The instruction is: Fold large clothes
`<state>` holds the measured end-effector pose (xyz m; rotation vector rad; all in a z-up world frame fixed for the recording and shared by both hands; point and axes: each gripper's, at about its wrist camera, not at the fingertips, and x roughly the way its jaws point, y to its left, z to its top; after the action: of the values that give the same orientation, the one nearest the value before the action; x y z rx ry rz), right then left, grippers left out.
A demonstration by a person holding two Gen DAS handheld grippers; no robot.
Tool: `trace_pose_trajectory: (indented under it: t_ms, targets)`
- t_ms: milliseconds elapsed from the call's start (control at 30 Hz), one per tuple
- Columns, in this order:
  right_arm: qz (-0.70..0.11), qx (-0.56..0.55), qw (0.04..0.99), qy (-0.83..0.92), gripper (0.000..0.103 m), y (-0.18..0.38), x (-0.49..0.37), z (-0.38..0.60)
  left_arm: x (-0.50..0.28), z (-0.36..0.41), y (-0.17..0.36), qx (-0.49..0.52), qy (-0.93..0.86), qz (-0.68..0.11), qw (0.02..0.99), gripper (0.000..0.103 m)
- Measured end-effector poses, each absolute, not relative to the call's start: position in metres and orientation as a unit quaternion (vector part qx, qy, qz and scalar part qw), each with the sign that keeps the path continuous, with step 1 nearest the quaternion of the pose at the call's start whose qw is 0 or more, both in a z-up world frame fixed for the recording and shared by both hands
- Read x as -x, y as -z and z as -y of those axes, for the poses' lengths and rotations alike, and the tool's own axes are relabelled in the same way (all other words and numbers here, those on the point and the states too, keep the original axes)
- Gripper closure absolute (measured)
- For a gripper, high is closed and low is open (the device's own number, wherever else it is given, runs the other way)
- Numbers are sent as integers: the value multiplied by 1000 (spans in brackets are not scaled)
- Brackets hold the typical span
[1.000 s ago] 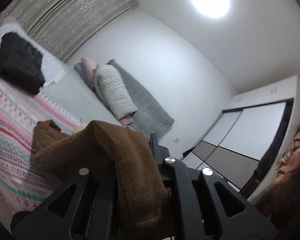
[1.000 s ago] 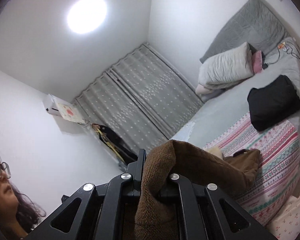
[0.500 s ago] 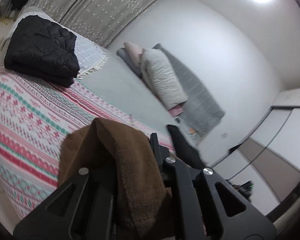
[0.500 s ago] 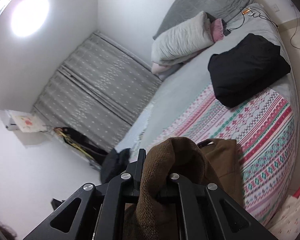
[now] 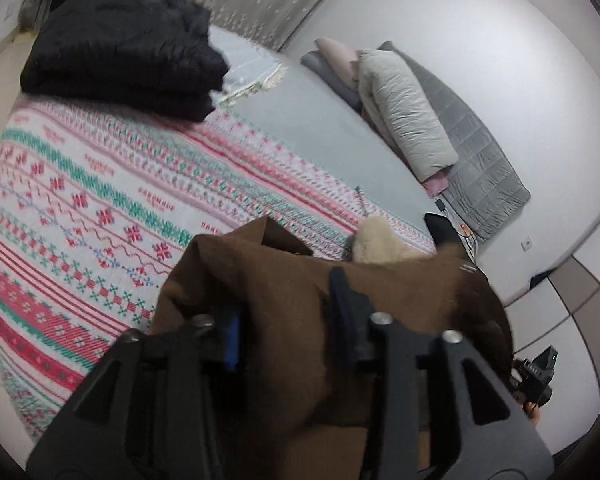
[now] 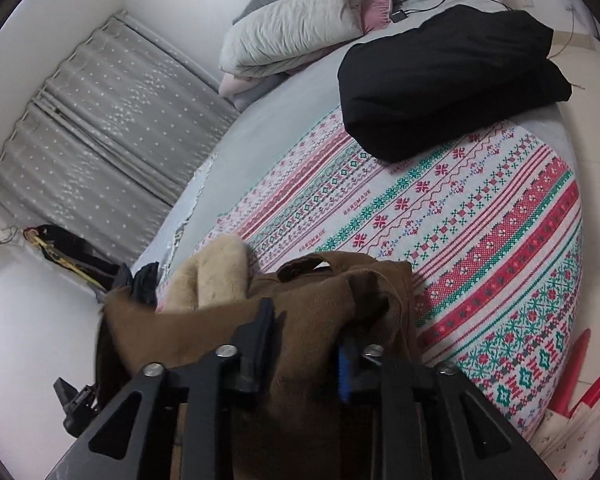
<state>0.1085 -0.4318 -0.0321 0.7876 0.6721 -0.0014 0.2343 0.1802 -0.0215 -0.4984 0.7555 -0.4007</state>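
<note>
Brown coat [image 5: 300, 300], thick and soft with a cream fleecy lining [image 6: 216, 276], lies bunched at the near edge of the bed's patterned blanket [image 5: 100, 184], spilling toward both cameras. It looks heavy and limp, so it will likely sag and slide rather than hold a crease. Left gripper [image 5: 284, 312] and right gripper [image 6: 304, 336] have both just been opening; the cloth lies between their parted jaws, no longer pinched. Seams, hem or shoulders seem the firmest places to take hold, not loose middle folds.
</note>
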Motion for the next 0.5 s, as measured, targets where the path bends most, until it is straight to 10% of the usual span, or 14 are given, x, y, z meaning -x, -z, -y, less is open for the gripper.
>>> trace_pose_trajectory:
  t_ms: [67, 500]
  targets:
    - [-307, -356, 882, 3, 51, 18, -97, 428, -217, -181, 6, 207, 183, -348, 896, 29]
    - [-491, -38, 869, -35, 45, 29, -92, 300, -193, -81, 51, -101, 256, -493, 825, 29]
